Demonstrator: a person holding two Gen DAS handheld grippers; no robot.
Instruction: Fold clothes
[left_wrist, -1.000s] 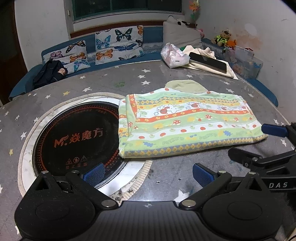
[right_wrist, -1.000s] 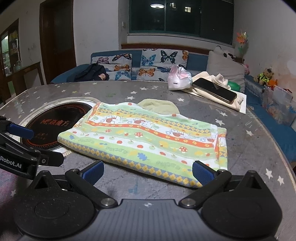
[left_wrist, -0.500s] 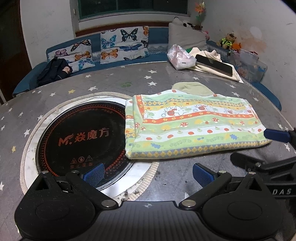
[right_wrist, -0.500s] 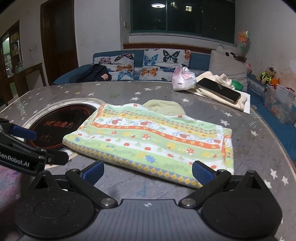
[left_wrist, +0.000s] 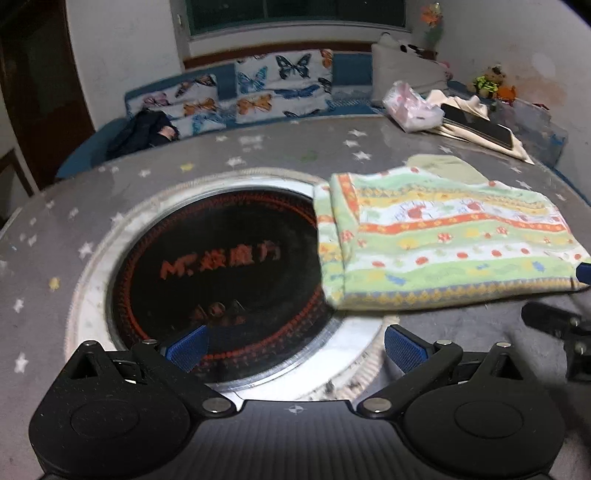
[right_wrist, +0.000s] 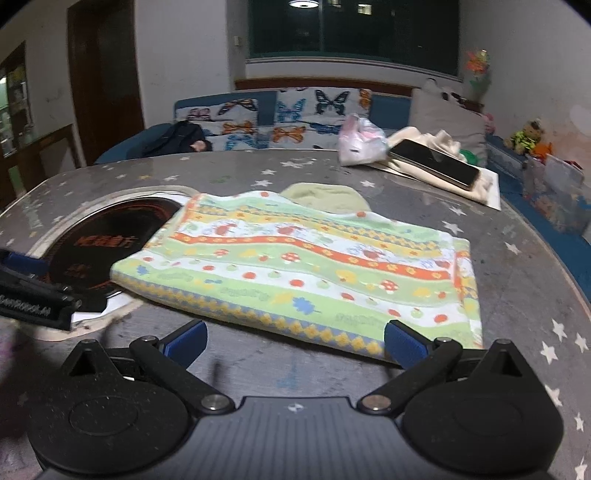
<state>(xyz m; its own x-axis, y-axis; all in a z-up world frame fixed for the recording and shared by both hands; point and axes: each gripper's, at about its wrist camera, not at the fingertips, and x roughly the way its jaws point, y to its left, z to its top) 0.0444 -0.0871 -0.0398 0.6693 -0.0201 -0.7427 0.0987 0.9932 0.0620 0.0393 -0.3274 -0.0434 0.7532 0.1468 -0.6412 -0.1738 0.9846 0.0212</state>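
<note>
Star-speckled and grey, the round worktop (right_wrist: 517, 280) carries a built-in black cooker plate (left_wrist: 221, 266) and, partly overlapping that plate's rim, the patterned garment (right_wrist: 295, 273) — folded into a long flat rectangle with a plain green flap (right_wrist: 325, 197) poking out from under its far edge. The garment lies straight ahead of the right hand-held gripper (right_wrist: 295, 341), whose blue pads are spread wide and hold nothing; the near hem sits just beyond them, the right pad (right_wrist: 404, 343) close to the hem's right corner. The left hand-held gripper (left_wrist: 295, 343) is likewise spread and empty, hovering over the cooker plate with the garment's short folded end ahead and to its right. Placed this way, each tool seems lined up with one end of the rectangle, probably so the two can lift it together for another fold. Beyond the cloth, well apart, a phone (right_wrist: 436, 162) rests on pale fabric beside a plastic bag (right_wrist: 360, 142) — clear of the working area.
</note>
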